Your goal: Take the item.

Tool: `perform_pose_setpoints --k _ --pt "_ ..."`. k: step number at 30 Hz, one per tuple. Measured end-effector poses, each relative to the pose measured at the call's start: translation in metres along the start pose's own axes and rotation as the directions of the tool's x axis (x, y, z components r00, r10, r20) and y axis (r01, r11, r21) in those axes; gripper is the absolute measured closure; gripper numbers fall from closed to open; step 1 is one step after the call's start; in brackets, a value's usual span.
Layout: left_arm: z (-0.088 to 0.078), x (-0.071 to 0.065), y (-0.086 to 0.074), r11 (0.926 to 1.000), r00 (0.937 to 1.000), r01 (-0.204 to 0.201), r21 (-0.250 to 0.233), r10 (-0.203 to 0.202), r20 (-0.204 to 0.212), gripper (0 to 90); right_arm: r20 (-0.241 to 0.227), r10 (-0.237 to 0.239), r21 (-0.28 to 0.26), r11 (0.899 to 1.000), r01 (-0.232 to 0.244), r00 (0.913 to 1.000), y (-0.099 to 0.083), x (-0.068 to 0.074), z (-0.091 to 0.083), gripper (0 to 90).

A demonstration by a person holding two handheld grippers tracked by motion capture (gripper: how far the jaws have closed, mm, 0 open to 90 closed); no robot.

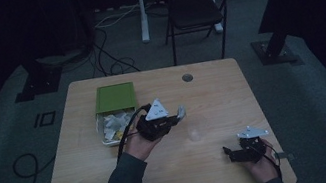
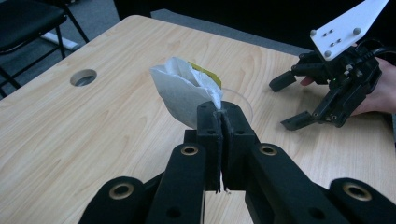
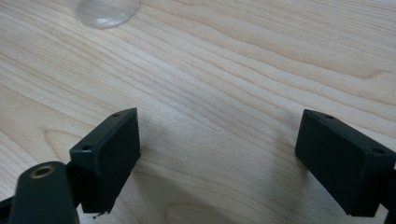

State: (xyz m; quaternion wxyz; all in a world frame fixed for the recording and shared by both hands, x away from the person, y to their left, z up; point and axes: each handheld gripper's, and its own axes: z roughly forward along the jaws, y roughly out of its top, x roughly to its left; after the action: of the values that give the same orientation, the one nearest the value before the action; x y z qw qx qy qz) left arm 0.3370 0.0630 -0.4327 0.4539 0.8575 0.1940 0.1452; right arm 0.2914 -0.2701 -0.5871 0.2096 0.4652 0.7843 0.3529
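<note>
1. Left gripper (image 2: pixel 219 112) — jaws pressed flat together, pinching the edge of a tea bag (image 2: pixel 184 93). The bag sticks out past the tips, up and away from the gripper, its white pouch fanned wide and a yellow-green tag showing behind it. Its long axis runs roughly in line with the jaws, pinched end at the tips, free end pointing onward.

2. Glass (image 1: pixel 194 132) — a small clear one, standing on the table (image 1: pixel 223 96) just beyond and below the left jaw tips; in the left gripper view its rim (image 2: pixel 240 100) shows right behind the bag. By my reading the coming move turns on this: the bag hangs near the rim but not yet inside, so it wants carrying a little forward and down. The left hand is plainly the nearer one.

3. Right gripper (image 1: pixel 235 152) — jaws wide apart, holding nothing, resting low at the table, well apart from the glass. In the right gripper view the glass base (image 3: pixel 107 11) lies ahead and to the left of its jaws.

4. Box (image 1: pixel 116 111) — green lid up, paper packets inside, behind the left gripper.
</note>
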Motion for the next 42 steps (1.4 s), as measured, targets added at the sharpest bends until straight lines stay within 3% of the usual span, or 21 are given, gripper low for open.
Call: perform_pose_setpoints --k 42 --pt "0.05 -0.012 0.01 0.999 0.9977 -0.024 0.038 0.022 0.064 88.3 -0.001 0.0 0.001 1.0 0.0 1.0 -0.001 0.0 -0.001 13.7"
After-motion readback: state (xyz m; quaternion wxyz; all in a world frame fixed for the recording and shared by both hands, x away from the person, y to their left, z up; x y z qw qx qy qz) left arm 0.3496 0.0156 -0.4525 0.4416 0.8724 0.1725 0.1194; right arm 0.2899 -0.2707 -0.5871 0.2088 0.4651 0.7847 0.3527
